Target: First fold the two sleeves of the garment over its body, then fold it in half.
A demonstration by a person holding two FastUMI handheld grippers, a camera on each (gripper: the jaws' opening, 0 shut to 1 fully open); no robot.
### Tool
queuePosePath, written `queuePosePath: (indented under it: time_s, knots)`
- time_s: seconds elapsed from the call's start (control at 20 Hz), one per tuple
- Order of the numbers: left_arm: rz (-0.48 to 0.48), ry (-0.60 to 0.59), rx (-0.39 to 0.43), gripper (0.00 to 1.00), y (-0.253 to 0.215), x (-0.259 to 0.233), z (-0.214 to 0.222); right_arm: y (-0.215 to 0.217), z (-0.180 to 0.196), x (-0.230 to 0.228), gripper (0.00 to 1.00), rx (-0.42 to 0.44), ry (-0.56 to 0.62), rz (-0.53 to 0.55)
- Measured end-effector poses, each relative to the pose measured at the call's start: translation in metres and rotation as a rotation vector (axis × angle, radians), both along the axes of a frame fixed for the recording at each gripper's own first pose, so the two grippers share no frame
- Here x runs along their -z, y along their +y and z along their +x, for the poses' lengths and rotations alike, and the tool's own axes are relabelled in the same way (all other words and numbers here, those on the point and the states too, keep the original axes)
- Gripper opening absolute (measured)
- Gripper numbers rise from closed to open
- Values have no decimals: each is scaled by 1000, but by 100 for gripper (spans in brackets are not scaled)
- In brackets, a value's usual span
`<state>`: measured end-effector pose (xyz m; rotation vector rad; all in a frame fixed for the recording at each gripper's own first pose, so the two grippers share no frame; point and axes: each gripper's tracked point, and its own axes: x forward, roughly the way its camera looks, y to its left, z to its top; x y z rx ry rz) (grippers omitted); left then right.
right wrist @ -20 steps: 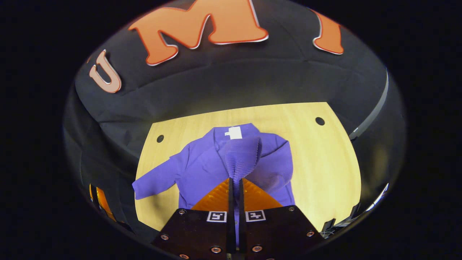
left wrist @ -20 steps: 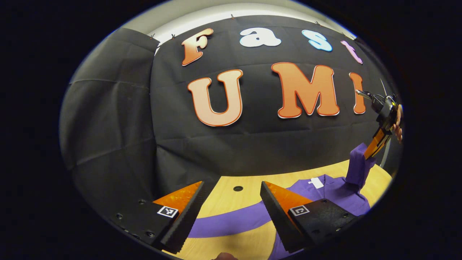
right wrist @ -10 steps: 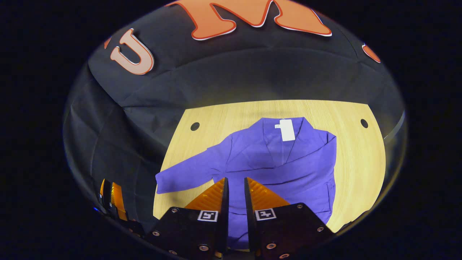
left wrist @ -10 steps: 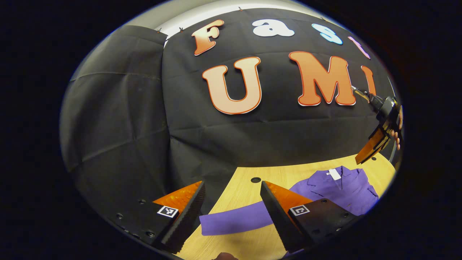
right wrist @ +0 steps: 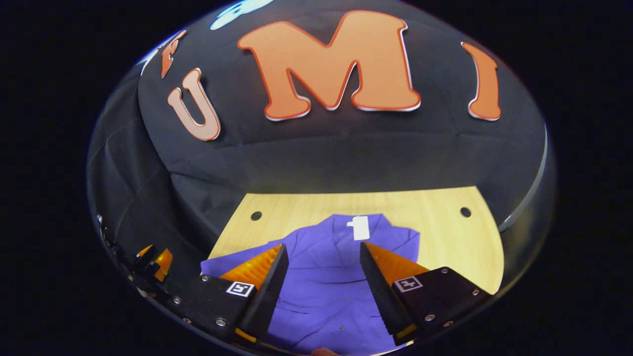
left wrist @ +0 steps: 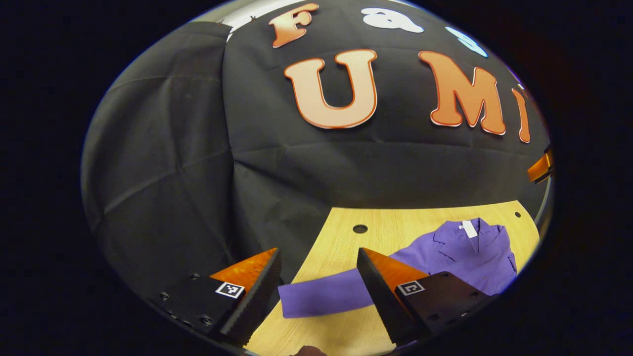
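Garment (right wrist: 326, 282) lies flat on table (right wrist: 445, 232); left claw (left wrist: 316, 291) and right claw (right wrist: 321, 287) gape, holding nothing.

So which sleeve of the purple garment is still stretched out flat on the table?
The sleeve lying between the left gripper fingers, reaching sideways across the wood; the other is folded over the garment body.
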<state>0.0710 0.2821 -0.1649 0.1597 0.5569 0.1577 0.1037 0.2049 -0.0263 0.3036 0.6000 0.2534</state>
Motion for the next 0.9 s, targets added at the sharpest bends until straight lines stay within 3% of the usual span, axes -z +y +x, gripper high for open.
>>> queuePosePath:
  time_s: [0.05,0.2,0.5,0.55,0.6,0.9]
  knots:
    - [-18,44,-7,96,4,10,-1,-8,-2,-8,89,23,-31,-13]
    - [-72,161,-35,96,19,43,5,-37,-12,-26,95,88,-113,-60]
    - [-220,463,-93,97,35,112,-4,-70,-30,-56,95,198,-234,-76]
    - [-234,528,-115,97,40,122,-8,-75,-33,-61,100,212,-256,-86]
    - [-249,569,-133,97,46,134,-8,-80,-37,-65,95,221,-281,-98]
    - [-364,764,-197,95,70,186,-21,-101,-59,-69,95,273,-324,-149]
